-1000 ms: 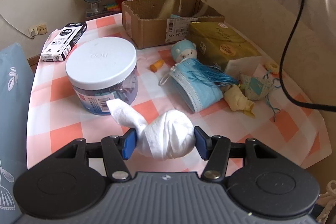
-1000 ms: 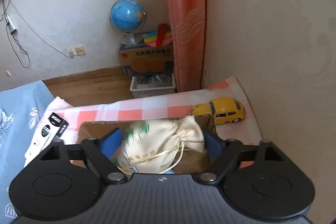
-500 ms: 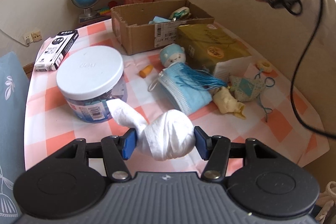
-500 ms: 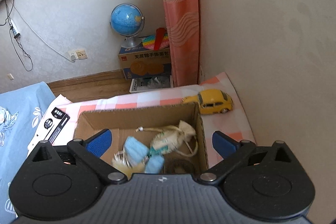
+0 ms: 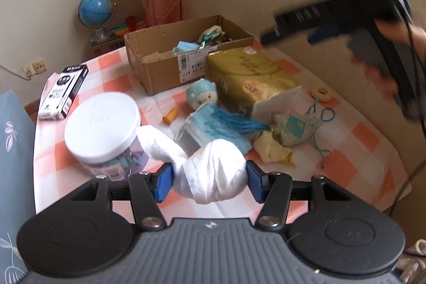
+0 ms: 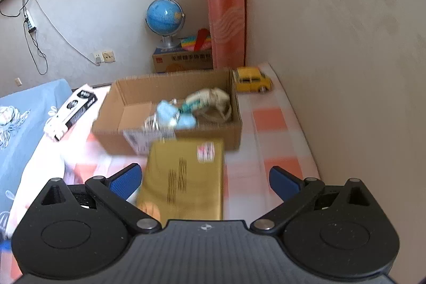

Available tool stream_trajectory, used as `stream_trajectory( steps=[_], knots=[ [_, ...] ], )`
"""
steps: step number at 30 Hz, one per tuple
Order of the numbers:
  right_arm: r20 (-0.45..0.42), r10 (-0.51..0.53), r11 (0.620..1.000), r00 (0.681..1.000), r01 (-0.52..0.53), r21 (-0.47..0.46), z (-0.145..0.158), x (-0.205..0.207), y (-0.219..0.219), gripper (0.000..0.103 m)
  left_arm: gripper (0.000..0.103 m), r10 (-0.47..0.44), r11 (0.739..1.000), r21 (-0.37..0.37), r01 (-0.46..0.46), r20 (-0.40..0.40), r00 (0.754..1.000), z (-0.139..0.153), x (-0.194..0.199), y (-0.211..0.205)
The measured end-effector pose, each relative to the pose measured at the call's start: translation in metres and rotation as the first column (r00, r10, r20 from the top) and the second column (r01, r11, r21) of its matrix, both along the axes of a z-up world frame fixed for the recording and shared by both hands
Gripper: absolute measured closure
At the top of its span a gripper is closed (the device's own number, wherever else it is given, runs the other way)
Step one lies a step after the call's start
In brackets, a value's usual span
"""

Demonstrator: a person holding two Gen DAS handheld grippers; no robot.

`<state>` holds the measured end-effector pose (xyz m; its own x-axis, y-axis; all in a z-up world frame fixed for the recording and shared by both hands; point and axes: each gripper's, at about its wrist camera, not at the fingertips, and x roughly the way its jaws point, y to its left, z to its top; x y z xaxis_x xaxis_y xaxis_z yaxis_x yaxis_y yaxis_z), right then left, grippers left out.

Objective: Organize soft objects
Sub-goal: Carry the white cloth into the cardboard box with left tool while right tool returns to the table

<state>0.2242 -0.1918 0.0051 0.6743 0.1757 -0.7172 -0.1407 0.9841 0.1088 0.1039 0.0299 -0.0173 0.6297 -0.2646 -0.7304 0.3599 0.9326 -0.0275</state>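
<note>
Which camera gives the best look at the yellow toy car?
The right wrist view: the yellow toy car sits in plain sight beside the cardboard box, near the wall. The left wrist view shows none of it.

A white-lidded plastic jar (image 5: 102, 128) stands on the checked tabletop (image 5: 354, 148), near a black-and-white carton (image 5: 64, 92). A yellow toy car (image 6: 253, 79) sits by the wall. Beyond the tabletop, a blue globe (image 6: 164, 17) rests on a printed box (image 6: 183, 61) beside the curtain (image 6: 225, 4).
</note>
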Motion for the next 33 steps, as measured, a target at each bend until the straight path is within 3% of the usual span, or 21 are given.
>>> stream_trajectory(
  steps=[11,19,28,29,30,31,33],
  knots=[
    [0.025,-0.081,0.997,0.996,0.081,0.016,-0.020,-0.062,-0.024,0.000,0.047,-0.030,0.999,0.046,0.027,0.051,0.998,0.026,0.049,-0.018],
    [0.025,-0.111,0.993,0.994,0.110,0.035,-0.024,-0.070,-0.044,0.000,0.046,-0.023,0.998,0.059,0.018,0.081,0.996,0.044,0.126,-0.033],
    [0.023,-0.136,0.990,0.990,0.136,0.023,-0.030,-0.067,-0.060,0.000,0.045,0.041,0.996,0.070,-0.047,0.080,0.996,0.038,0.201,-0.041],
    [0.024,-0.139,0.990,0.990,0.139,0.024,-0.030,-0.066,-0.061,0.000,0.035,0.052,0.995,0.079,-0.059,0.086,0.995,0.036,0.206,-0.042],
    [0.022,-0.140,0.990,0.990,0.139,0.023,-0.031,-0.065,-0.061,0.000,0.018,0.066,0.994,0.086,-0.074,0.089,0.994,0.036,0.211,-0.042],
    [0.020,-0.140,0.990,0.990,0.140,0.022,-0.032,-0.065,-0.062,0.000,0.011,0.085,0.992,0.086,-0.094,0.101,0.991,0.036,0.214,-0.041],
    [0.019,-0.139,0.990,0.990,0.139,0.020,-0.032,-0.064,-0.062,0.000,0.008,0.106,0.991,0.069,-0.117,0.137,0.985,0.038,0.214,-0.039]
  ],
)
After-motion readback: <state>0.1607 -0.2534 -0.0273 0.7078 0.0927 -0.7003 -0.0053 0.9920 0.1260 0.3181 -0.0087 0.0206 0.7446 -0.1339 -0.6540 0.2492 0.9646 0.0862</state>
